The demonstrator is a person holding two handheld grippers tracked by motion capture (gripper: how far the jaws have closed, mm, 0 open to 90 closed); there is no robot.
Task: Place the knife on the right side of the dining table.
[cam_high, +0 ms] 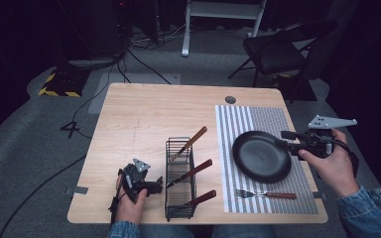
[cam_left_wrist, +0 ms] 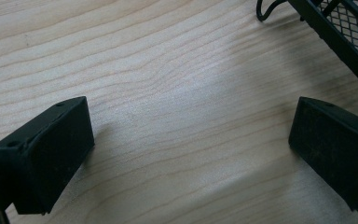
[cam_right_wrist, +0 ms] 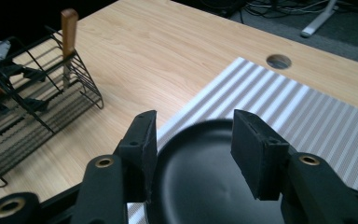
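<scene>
A black frying pan (cam_high: 260, 157) lies on a grey striped mat (cam_high: 268, 119) at the table's right. My right gripper (cam_high: 288, 140) comes in from the right, over the pan's handle side. In the right gripper view its jaws (cam_right_wrist: 193, 149) stand apart, with the pan (cam_right_wrist: 205, 186) lower down between them and nothing pressed by the pads, so it is open. My left gripper (cam_high: 155, 187) rests near the front left of the table, just left of a black wire rack (cam_high: 180, 178). It is open (cam_left_wrist: 191, 154) with bare wood between its jaws.
The rack holds three wooden-handled utensils (cam_high: 198, 168), one of them upright (cam_right_wrist: 68, 25) in the right gripper view. A wooden-handled fork (cam_high: 265, 195) lies on the mat in front of the pan. A cable hole (cam_high: 230, 99) sits at the back. A folding chair (cam_high: 278, 49) stands beyond the table.
</scene>
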